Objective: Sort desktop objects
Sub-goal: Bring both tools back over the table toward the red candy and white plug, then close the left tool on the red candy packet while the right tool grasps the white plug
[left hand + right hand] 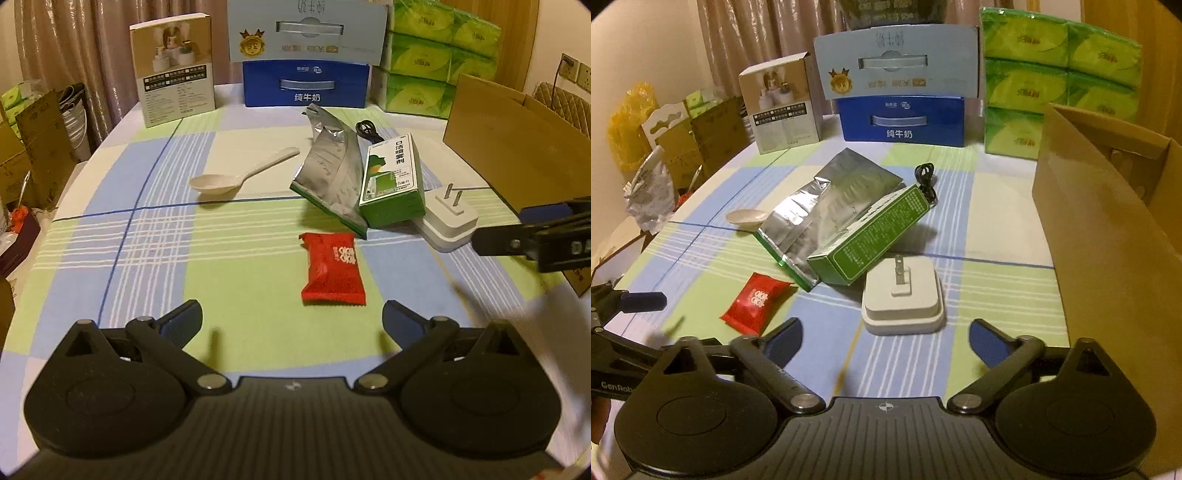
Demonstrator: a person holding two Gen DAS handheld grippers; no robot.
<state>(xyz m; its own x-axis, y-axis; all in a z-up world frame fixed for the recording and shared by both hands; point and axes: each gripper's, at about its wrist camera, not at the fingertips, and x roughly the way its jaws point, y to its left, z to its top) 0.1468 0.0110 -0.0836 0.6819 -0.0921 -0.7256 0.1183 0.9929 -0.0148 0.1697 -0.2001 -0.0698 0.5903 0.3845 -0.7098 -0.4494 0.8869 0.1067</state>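
Observation:
On the checked tablecloth lie a red snack packet (pixel 333 268) (pixel 756 298), a white spoon (pixel 236 175) (pixel 746 217), a crumpled silver foil bag (pixel 330 168) (pixel 820 214), a green spray box (pixel 392 180) (pixel 870 238) and a white plug charger (pixel 448 218) (pixel 903 301) with a black cable (pixel 367 132) (pixel 926 182) behind. My left gripper (pixel 291 323) hovers open just short of the red packet. My right gripper (pixel 886 338) is open in front of the charger, with nothing between its fingers.
An open brown cardboard box (pixel 517 140) (pixel 1108 229) stands at the right. Along the back stand a blue milk carton (pixel 306 83) (pixel 905 120), a beige product box (pixel 173 70) (pixel 781 107) and green tissue packs (pixel 436 59) (pixel 1056 77). Cartons and bags crowd the left edge.

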